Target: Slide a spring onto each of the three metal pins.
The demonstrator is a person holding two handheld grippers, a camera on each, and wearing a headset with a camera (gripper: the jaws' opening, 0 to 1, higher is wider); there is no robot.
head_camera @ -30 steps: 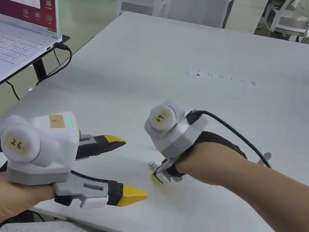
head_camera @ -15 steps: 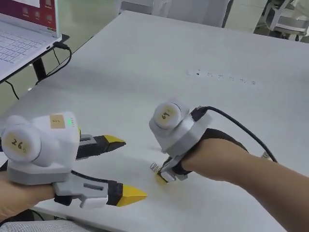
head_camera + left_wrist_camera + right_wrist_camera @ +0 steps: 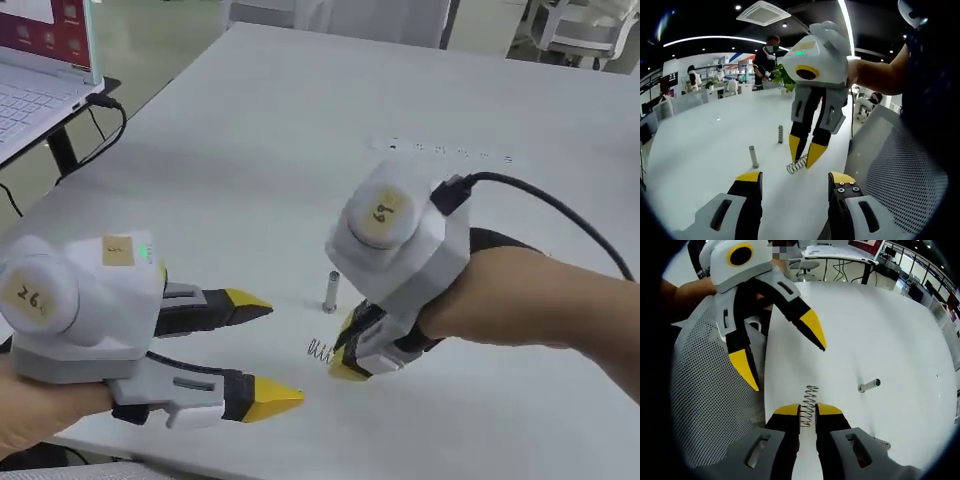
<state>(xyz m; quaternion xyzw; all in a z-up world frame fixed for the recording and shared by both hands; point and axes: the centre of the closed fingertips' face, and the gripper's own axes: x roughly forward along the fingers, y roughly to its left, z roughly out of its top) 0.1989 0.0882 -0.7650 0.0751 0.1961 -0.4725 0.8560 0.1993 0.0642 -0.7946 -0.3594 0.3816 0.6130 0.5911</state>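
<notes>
Got the spring (image 3: 810, 401) pinched by one end in the right gripper (image 3: 808, 412), jaws nearly together and clamped on it; in the right gripper view, sticking straight out past the yellow tips, low over the table (image 3: 880, 330); can't tell if touching. Also catching there one pin (image 3: 869, 386) off to the right of the spring, clearly apart from it; plus the left gripper (image 3: 785, 360) coming in from the top left, jaws wide apart, gripping nothing.

From the head view, getting the layout instead: same pin standing upright just beyond the right gripper, spring poking out toward the left gripper, both near the table's near edge; also spotting a laptop (image 3: 30, 90) at the far left.

Over in the left gripper view, picking up what the other two hide: a second pin (image 3: 780, 134), upright, farther back than the first; looks ribbed, can't tell whether wearing a spring. Also seeing the spring hanging slanted from the right tips, with a mesh chair (image 3: 890, 160) on the right.
</notes>
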